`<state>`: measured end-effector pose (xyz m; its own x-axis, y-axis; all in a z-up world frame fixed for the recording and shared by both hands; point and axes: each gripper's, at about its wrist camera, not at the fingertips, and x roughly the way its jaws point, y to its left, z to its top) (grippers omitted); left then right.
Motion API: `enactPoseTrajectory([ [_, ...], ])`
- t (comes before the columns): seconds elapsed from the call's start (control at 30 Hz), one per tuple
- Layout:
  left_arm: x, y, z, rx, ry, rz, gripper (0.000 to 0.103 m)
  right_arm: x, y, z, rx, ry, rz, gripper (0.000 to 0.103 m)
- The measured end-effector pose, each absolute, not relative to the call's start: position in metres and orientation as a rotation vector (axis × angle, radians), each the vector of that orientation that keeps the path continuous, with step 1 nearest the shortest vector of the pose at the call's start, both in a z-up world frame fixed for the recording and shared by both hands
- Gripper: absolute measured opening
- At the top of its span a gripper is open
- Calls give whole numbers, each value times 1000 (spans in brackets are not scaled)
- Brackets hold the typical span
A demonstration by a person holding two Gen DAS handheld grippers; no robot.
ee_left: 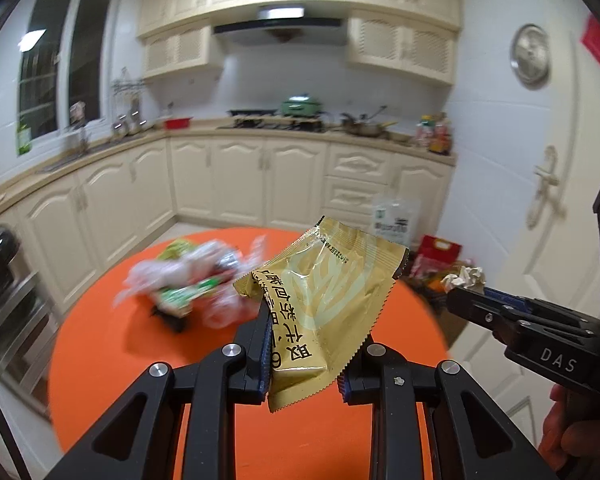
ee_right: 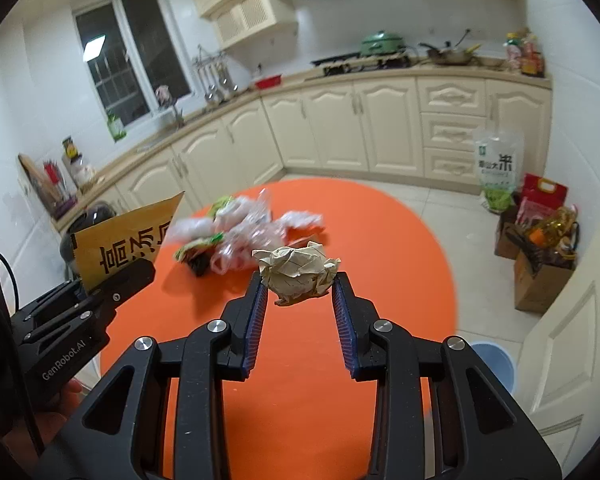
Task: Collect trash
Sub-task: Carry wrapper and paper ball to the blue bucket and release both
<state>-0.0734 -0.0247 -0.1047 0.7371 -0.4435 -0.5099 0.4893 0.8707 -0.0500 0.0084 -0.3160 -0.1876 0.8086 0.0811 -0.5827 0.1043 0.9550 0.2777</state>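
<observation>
My left gripper point(ee_left: 312, 320) is shut on a gold snack wrapper point(ee_left: 324, 304) with black print and holds it above the round orange table point(ee_left: 140, 340). My right gripper point(ee_right: 300, 284) is shut on a crumpled ball of beige paper point(ee_right: 296, 272), also above the table. Each gripper shows in the other's view: the right one point(ee_left: 466, 290) with the paper ball point(ee_left: 462, 278), the left one point(ee_right: 140, 276) with the wrapper point(ee_right: 128, 240). A pile of clear plastic and green wrappers point(ee_right: 236, 232) lies on the far part of the table and also shows in the left wrist view point(ee_left: 192, 284).
A blue bin point(ee_right: 494, 364) stands on the floor right of the table. Cardboard boxes with bottles point(ee_right: 540, 256), a red bag point(ee_right: 540, 196) and a rice bag point(ee_right: 498, 168) stand by the cabinets. A white door point(ee_left: 540, 184) is at right. Kitchen counters run behind.
</observation>
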Motion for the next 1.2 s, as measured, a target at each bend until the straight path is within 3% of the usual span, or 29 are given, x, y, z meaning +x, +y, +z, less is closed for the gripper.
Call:
enactPoseTrajectory([
  [0.2,-99,-77,-110,111,552,-664,21,-24,-379,-187,353,608,-142,31],
  [0.43,-101,-149,-140,152,652,-815,21,-52,-467,-227,449,664,-316,31],
  [0.7,-89,-233,-195,232,814,-905,22,-66,-557,-302,573,791,-432,31],
  [1.2,-3,-390,-318,341,1191,-858,22,-38,-633,-456,798,1017,-433,31],
])
